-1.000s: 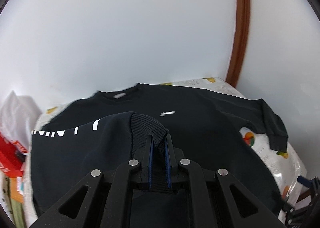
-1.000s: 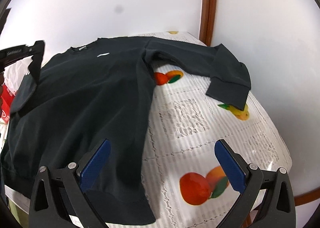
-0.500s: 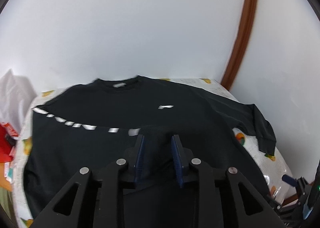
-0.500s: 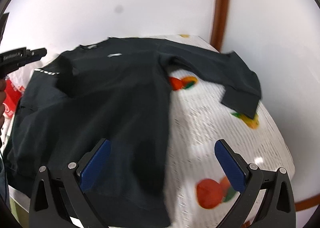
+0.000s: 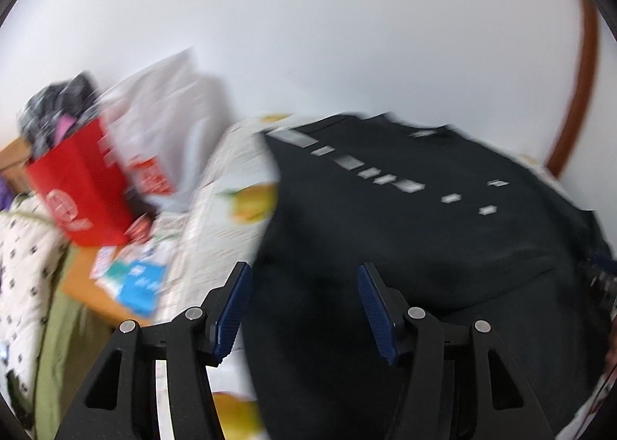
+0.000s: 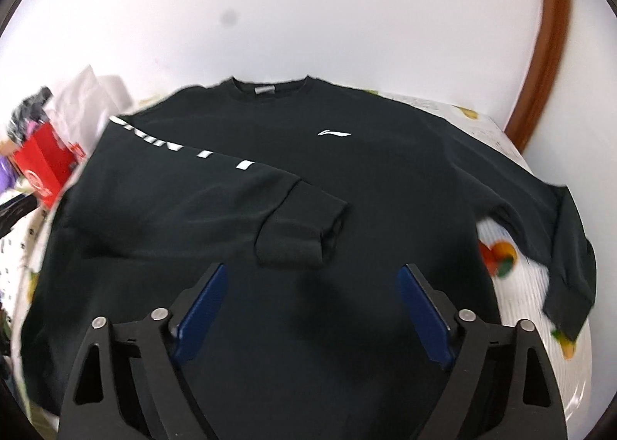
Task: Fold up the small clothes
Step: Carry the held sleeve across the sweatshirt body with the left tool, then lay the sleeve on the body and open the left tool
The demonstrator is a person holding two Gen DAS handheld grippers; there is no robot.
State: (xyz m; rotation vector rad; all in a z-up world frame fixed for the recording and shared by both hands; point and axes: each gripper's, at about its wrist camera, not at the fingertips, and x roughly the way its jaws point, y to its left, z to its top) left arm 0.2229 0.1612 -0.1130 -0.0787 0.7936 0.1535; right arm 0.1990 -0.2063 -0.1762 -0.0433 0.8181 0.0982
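On the bench (image 6: 513, 285) lies the black sweatshirt (image 6: 385, 177), its left sleeve (image 6: 216, 185) laid across the chest. Our left gripper (image 5: 304, 301) gapes empty; our right gripper (image 6: 312, 297) too. We judge the outstretched right sleeve (image 6: 559, 243) comes next.

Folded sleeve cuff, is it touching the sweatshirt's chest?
Touching. The right wrist view shows the cuff lying flat on the sweatshirt body, no gap beneath it; both grippers hold nothing.
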